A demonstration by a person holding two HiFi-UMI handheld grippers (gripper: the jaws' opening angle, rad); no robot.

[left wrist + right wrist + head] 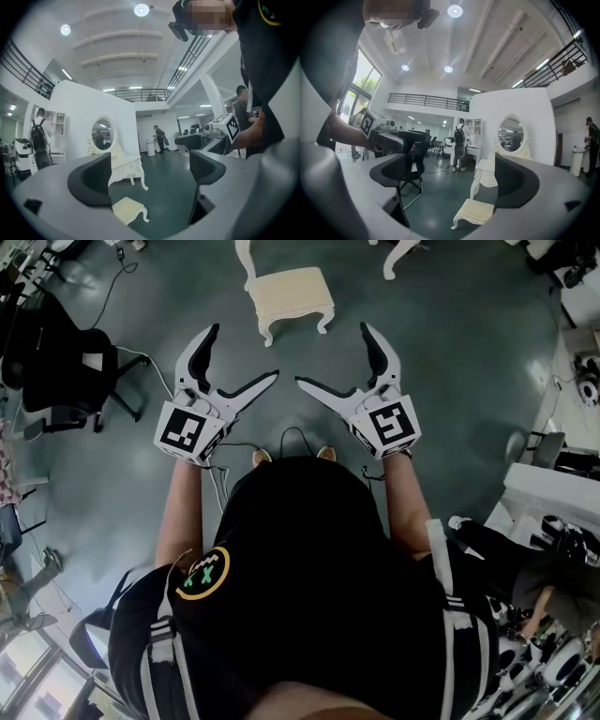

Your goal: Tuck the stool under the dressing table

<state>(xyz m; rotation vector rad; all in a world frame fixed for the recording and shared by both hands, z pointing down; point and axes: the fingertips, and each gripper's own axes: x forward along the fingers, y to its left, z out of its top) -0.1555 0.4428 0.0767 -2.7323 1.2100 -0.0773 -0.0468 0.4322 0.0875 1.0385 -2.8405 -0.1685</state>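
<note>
Since the stool stands free on the floor at top centre of the head view, short of the dressing table and untucked, and left claw and right claw both gape empty below it, the whole push seems yet to come

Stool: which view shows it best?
Head view: the stool shows whole from above, nothing covering it, ahead of the open left gripper and right gripper. Left gripper view: side-on, low in frame, near end hidden by the gripper's body. Right gripper view: same, partly behind one jaw.
</note>
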